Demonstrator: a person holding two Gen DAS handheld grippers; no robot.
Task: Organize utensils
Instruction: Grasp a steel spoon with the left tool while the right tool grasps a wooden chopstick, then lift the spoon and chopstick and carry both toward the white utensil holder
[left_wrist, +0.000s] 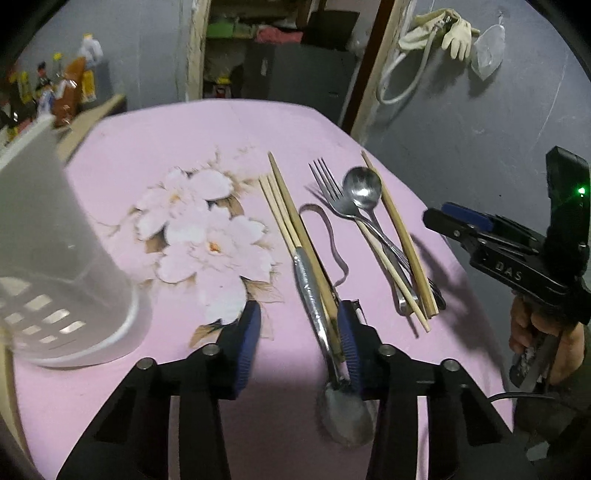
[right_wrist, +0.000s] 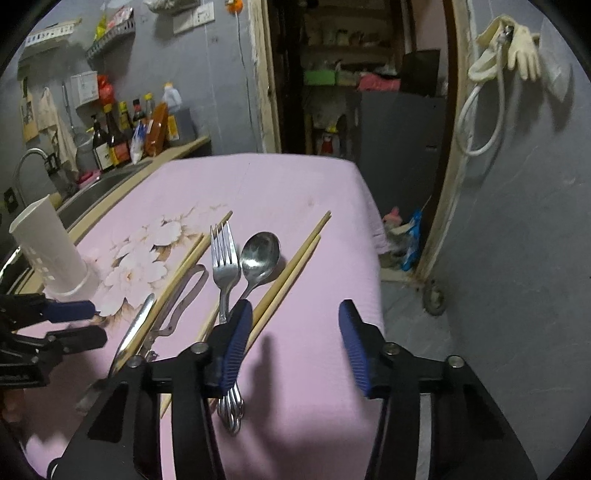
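Left wrist view: right tool (left_wrist: 443, 218) at right edge, body stamped "DAS", jaws spread. Left tool (left_wrist: 295, 350) spread over spoon (left_wrist: 314, 295), chopsticks (left_wrist: 284, 210) mid-frame on pink counter (left_wrist: 147, 155). White holder (left_wrist: 55, 240) at left.

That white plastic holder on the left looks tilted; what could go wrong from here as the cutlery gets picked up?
1. The white slotted plastic holder leans in both views; dropping utensils in could tip it.
2. The open left gripper straddles a long steel spoon lying against bamboo chopsticks; closing may grab both.
3. The steel fork, round steel spoon and loose chopsticks overlap near the pink cloth's edge, so nudging could push one off.
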